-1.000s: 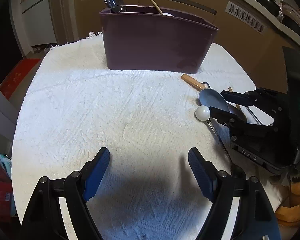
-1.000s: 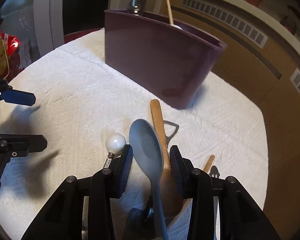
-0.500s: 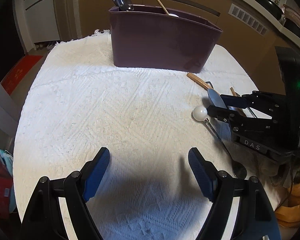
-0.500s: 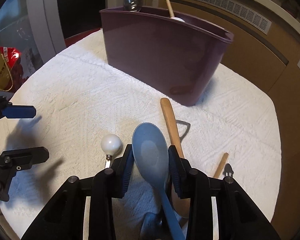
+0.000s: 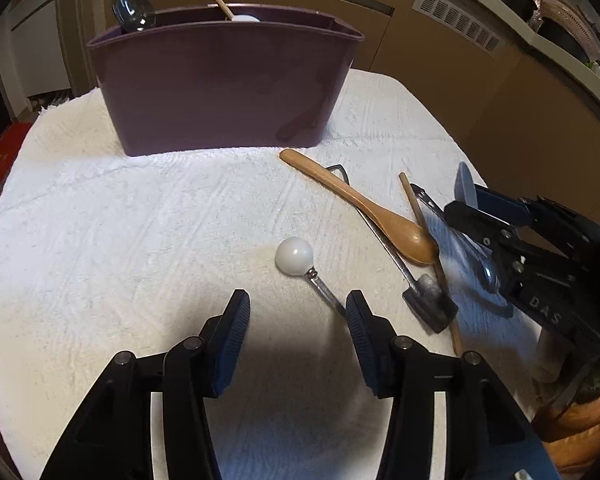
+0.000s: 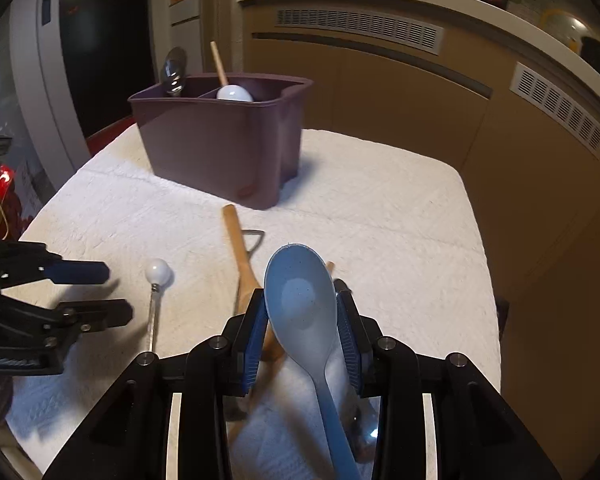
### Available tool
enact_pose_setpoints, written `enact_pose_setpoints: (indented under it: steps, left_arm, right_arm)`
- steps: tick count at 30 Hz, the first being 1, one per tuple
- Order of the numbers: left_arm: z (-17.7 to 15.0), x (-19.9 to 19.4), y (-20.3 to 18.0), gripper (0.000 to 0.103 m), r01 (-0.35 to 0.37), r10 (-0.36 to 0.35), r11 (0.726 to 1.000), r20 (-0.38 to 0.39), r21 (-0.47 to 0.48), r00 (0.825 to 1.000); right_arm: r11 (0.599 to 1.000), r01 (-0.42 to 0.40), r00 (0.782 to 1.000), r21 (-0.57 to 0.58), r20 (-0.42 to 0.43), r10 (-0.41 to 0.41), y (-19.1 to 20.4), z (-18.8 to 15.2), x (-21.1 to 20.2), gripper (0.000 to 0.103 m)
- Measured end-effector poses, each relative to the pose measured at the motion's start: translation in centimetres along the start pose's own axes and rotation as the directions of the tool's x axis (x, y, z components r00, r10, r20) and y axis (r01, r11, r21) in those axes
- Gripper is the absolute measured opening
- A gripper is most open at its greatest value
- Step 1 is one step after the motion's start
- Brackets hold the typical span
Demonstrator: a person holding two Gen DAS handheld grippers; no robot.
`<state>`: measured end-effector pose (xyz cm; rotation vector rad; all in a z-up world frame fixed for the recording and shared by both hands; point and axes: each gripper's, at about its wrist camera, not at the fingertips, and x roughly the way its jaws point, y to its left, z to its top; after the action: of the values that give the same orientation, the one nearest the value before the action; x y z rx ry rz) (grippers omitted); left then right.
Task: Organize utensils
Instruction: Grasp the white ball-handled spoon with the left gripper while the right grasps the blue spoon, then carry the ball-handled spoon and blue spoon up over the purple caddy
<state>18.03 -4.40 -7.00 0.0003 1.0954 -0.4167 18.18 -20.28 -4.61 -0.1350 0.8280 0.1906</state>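
My right gripper is clamped on the bowl of the blue spoon, lifted above the towel. My left gripper has just been closing, its fingers apart with nothing pressed between them, over the ball-ended utensil. The wooden spoon lies nearby on the towel, the purple caddy beyond.

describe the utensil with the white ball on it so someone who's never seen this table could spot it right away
Start at the purple caddy standing at the back of the white towel. Come forward to the loose utensils lying in front of it, near its right end. The one you want is the thin metal rod topped by a white ball, lying just left of the wooden spoon, by the left gripper.
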Motion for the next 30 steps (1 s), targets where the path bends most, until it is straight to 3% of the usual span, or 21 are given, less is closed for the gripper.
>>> enact_pose_setpoints:
  steps: [10, 12, 16, 23, 30]
  left_arm:
    - [2.7, 2.9, -2.6, 0.046, -0.167, 0.167, 0.986, -0.011, 0.022, 0.986]
    - [2.7, 3.1, -3.1, 0.04, -0.177, 0.177, 0.983, -0.002, 0.038, 0.984]
    - [2.7, 3.0, -3.3, 0.021, -0.187, 0.186, 0.981, 0.021, 0.06, 0.982]
    - [0.3, -0.2, -1.8, 0.019, -0.157, 0.152, 0.984, 0.065, 0.083, 0.986]
    - [-1.9, -3.8, 2.2, 0.019, -0.123, 0.12, 0.992, 0.104, 0.02, 0.987]
  right_arm:
    - [0.998, -0.011, 1.0, 0.056, -0.008, 0.012, -1.8, -1.8, 0.9, 0.036]
    - [0.998, -0.01, 1.0, 0.061, -0.011, 0.01, -1.9, -2.0, 1.0, 0.036]
    - [0.998, -0.011, 1.0, 0.057, -0.006, 0.012, -1.7, -2.0, 0.7, 0.036]
    - [0.996, -0.068, 0.997, 0.059, -0.014, 0.069, -0.4, -1.7, 0.0, 0.036]
    - [0.99, -0.128, 0.991, 0.052, -0.04, 0.13, 1.8, -1.1, -0.1, 0.035]
